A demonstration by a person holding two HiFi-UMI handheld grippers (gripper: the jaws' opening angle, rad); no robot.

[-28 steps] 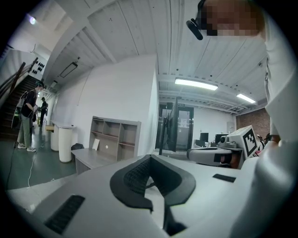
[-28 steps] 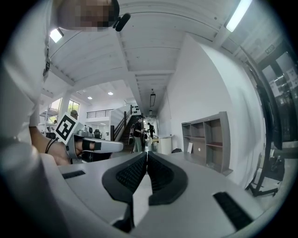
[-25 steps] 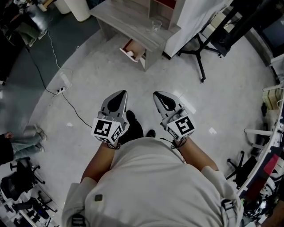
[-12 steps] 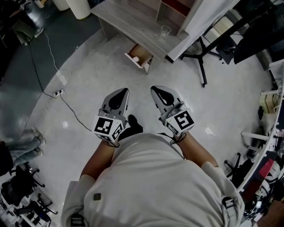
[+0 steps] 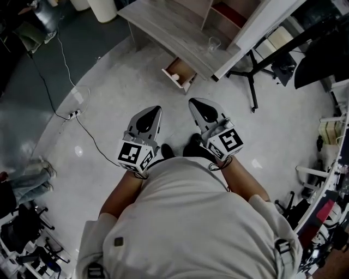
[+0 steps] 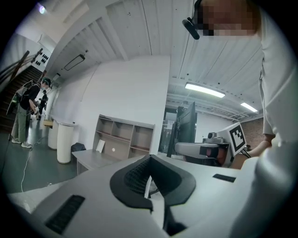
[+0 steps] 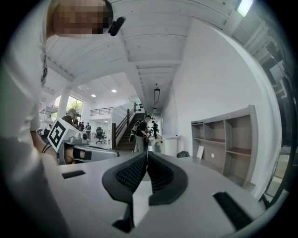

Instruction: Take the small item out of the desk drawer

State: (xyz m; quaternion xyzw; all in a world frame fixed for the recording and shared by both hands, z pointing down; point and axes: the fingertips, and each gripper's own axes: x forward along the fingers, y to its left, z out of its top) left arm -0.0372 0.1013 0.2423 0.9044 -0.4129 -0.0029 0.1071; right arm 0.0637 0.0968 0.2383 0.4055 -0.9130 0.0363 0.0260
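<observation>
The grey wooden desk (image 5: pixel 174 24) stands at the top of the head view, and its drawer (image 5: pixel 179 73) is pulled open toward the floor. A small pale item (image 5: pixel 175 77) seems to lie in the drawer, too small to make out. My left gripper (image 5: pixel 151 111) and right gripper (image 5: pixel 197 103) are held side by side in front of the person's chest, pointing level at the desk and well short of it. Both are shut with nothing between the jaws. In the left gripper view the desk (image 6: pixel 95 158) shows beyond the left gripper (image 6: pixel 149 162).
A clear glass (image 5: pixel 214 43) stands on the desk top beside a shelf unit (image 5: pixel 229 13). A black tripod stand (image 5: pixel 250 73) is right of the drawer. A cable and power strip (image 5: pixel 73 113) lie on the floor at left. Racks and gear (image 5: pixel 327 180) crowd the right edge.
The desk and open drawer have come nearer and shifted right in the head view as the person walks toward them. Both grippers travelled along and stayed shut.
</observation>
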